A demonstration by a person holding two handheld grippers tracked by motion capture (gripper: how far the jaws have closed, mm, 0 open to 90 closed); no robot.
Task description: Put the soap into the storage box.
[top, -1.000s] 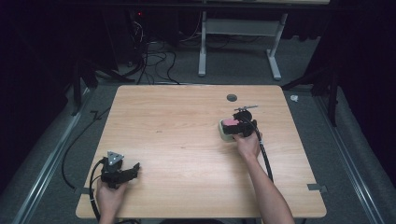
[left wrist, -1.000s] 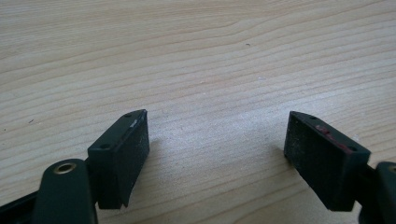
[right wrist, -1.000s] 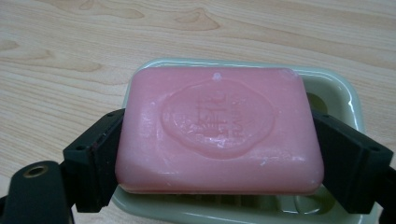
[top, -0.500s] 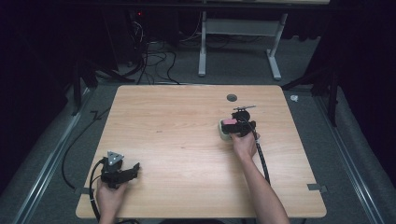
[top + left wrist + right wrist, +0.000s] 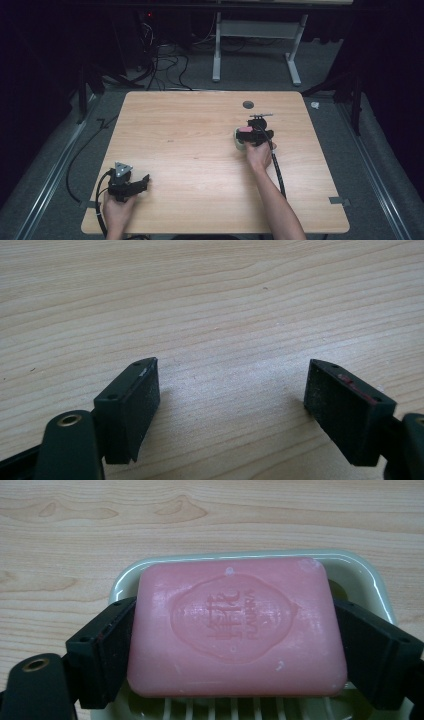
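A pink soap bar (image 5: 235,625) with an embossed stamp lies in a pale green soap dish (image 5: 250,555). My right gripper (image 5: 232,611) has one black jaw against each end of the bar and is shut on it. In the high view the soap bar (image 5: 245,130), the dish (image 5: 238,141) and the right gripper (image 5: 250,134) sit right of the table's middle. My left gripper (image 5: 142,184) rests near the front left corner. Its jaws (image 5: 232,375) stand wide open over bare wood.
The wooden table (image 5: 190,130) has a round cable hole (image 5: 248,104) near its back edge. The right gripper's cable (image 5: 277,170) trails along the forearm. Beyond the table a white desk frame (image 5: 255,45) and loose cables (image 5: 160,65) sit on the grey floor.
The right hand has shifted slightly at the dish, with its gripper staying at the soap. The left gripper has not moved.
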